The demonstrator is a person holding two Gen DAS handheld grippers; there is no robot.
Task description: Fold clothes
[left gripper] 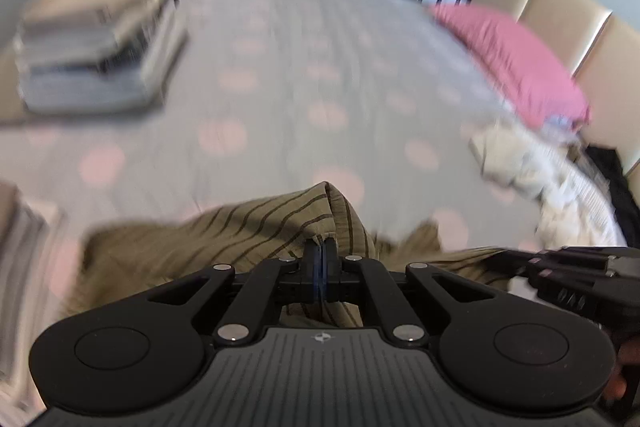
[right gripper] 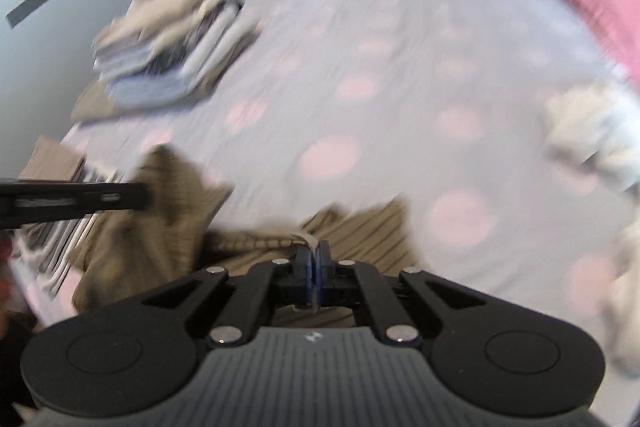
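Your two hand-held grippers each pinch one striped tan garment (left gripper: 256, 227) above a bed (left gripper: 304, 67), with both views blurred. Your left hand-held gripper (left gripper: 320, 251) has its jaws pressed together on a raised fold of the cloth, which peaks just above the fingertips and trails down to the sheet on the left. Your right hand-held gripper (right gripper: 313, 254) is likewise clamped tight, on a pale edge of the same garment (right gripper: 160, 211); the cloth sags onto the bed between the two gripping points.

The count on the bed: one tall stack of folded clothes (left gripper: 96, 39) at the far left, one more folded stack (left gripper: 20, 239) at the near left edge, one pink pillow (left gripper: 516, 63) at the right against a cream padded headboard (left gripper: 560, 7), and one loose heap of whitish laundry (left gripper: 532, 171) below the pillow. The grey sheet carries many pale pink dots.

A small emblem (left gripper: 320, 337) sits on each gripper body, with no lettering clear enough to read. No brand or label can be read anywhere else.
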